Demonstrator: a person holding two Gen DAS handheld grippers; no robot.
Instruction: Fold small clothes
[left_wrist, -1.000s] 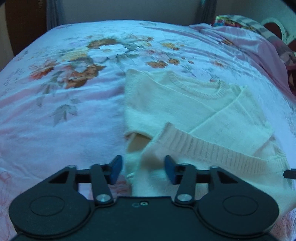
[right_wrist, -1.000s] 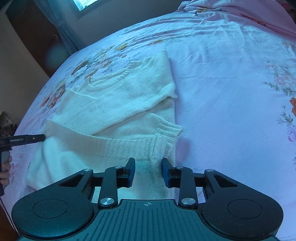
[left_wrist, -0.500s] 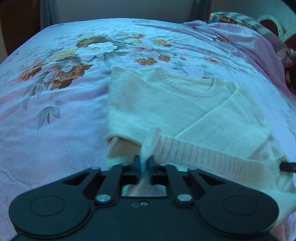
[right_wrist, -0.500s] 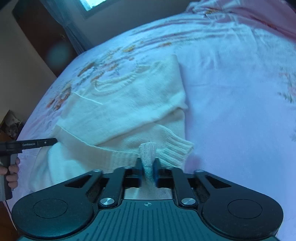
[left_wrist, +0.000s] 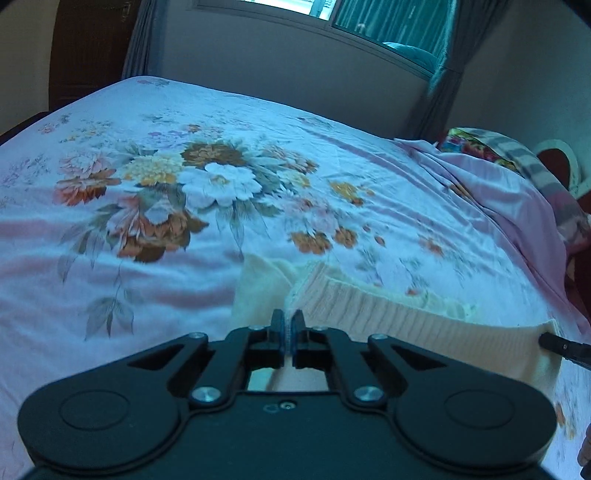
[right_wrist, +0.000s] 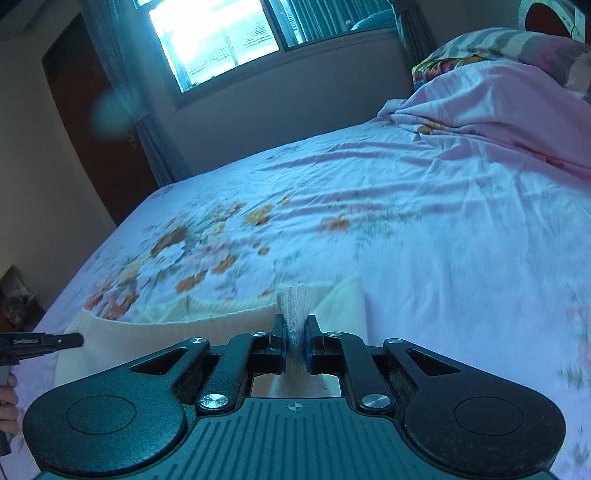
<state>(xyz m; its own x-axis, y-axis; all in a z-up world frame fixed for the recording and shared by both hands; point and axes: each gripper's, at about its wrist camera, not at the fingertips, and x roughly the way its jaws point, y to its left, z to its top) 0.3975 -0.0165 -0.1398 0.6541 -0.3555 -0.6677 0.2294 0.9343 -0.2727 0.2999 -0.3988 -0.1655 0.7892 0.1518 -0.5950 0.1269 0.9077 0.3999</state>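
Here, nearest each camera, both grippers are clamped on the ribbed hem of a cream knitted sweater (left_wrist: 388, 314). The left gripper (left_wrist: 287, 334) has its blue pads pressed together on the hem's left corner, with only a thin edge of knit showing between them. The right gripper (right_wrist: 295, 341) pinches a bunched fold of the ribbing at the opposite corner, the fabric standing up in a small tuft above its pads (right_wrist: 281, 345). The right gripper's jaws have just been closing, and the knit lies between them.

The hem is stretched taut between the two grippers and raised off the bed, so that the rest of the sweater hangs below and behind it, largely hidden. In the left wrist view the tip of the right gripper shows at the far right edge, touching the hem's end. In the right wrist view the left gripper's tip shows at the left edge, with the fingers of the person's left hand (right_wrist: 7, 402) below it.

Beyond the sweater lies the pink floral bedsheet (left_wrist: 184, 192), creased, covering the whole bed. A striped pillow (right_wrist: 509, 40) rests at the bed's right end. Farthest off stand the wall, a bright window (right_wrist: 218, 40) and grey curtains (right_wrist: 122, 74).
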